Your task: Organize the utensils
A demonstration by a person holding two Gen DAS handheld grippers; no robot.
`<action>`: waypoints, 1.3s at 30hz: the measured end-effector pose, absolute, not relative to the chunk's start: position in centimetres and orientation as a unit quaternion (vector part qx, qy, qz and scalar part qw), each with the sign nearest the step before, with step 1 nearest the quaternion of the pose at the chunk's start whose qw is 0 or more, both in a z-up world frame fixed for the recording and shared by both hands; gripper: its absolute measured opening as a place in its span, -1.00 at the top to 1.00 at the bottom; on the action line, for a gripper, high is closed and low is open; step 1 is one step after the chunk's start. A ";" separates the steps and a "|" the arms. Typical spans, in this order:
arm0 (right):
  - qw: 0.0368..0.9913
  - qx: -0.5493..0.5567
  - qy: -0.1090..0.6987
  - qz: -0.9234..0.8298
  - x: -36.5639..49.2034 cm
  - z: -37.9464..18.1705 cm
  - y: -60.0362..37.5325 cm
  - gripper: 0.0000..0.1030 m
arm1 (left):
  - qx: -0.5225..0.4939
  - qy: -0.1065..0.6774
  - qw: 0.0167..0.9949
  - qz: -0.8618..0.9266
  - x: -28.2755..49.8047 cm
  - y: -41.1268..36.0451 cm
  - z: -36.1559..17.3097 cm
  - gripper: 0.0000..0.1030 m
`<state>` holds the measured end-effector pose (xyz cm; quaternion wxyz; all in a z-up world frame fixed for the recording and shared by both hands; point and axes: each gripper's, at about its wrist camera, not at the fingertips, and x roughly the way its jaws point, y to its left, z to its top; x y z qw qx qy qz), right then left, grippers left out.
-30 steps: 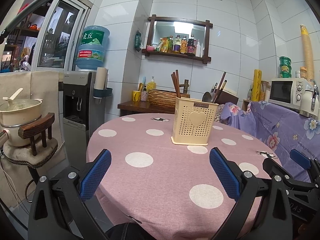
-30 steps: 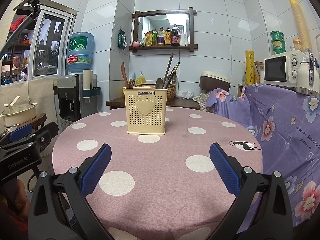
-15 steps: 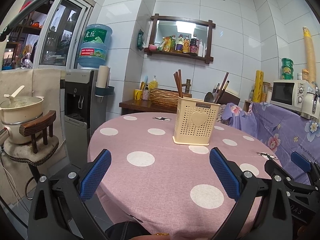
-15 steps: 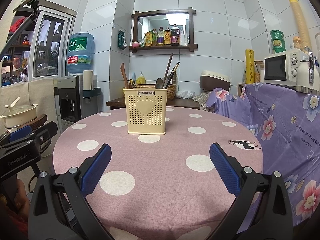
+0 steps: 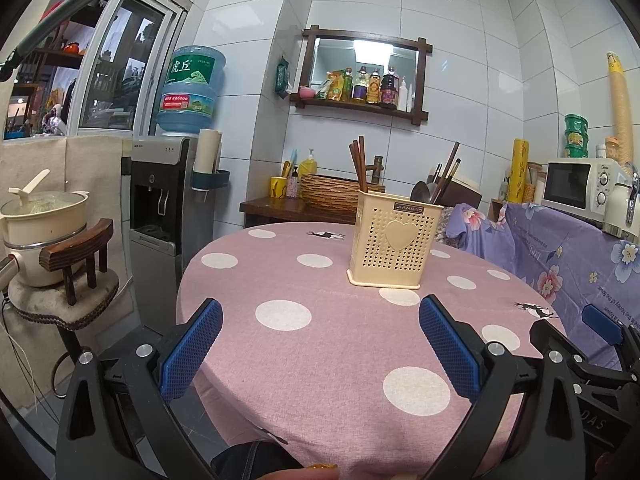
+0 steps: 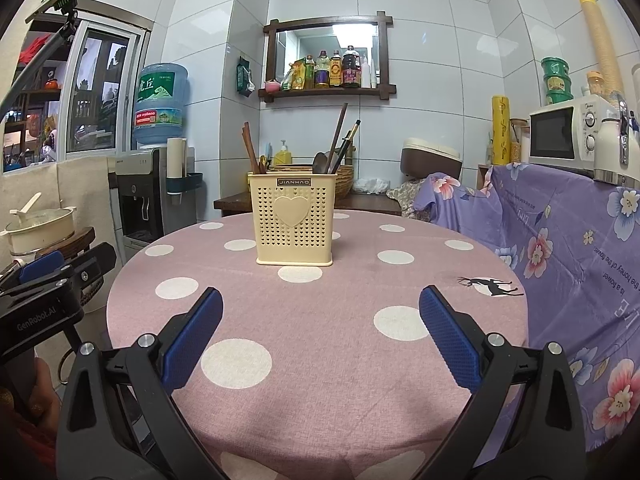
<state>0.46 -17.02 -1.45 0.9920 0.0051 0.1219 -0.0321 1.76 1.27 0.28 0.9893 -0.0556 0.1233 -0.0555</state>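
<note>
In the left wrist view, the left gripper is held with its jaws wide apart and empty; the utensil holder is seen at one o'clock on the table. In the right wrist view, the right gripper is likewise spread apart with nothing between, and the utensil holder is seen upright at twelve o'clock, well apart from it.

R gripper fingers apart, empty, facing utensil holder.
</note>
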 end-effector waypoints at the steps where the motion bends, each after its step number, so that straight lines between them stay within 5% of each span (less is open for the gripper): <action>1: 0.992 0.005 0.123 -0.032 0.4 -1.5 -17.0 -0.89 | -0.056 0.124 0.989 -0.056 1.8 1.3 0.3 -0.90; 39: 0.991 0.007 0.127 -0.032 0.5 -1.5 -16.9 -0.89 | -0.055 0.127 0.989 -0.057 1.9 1.4 0.2 -0.90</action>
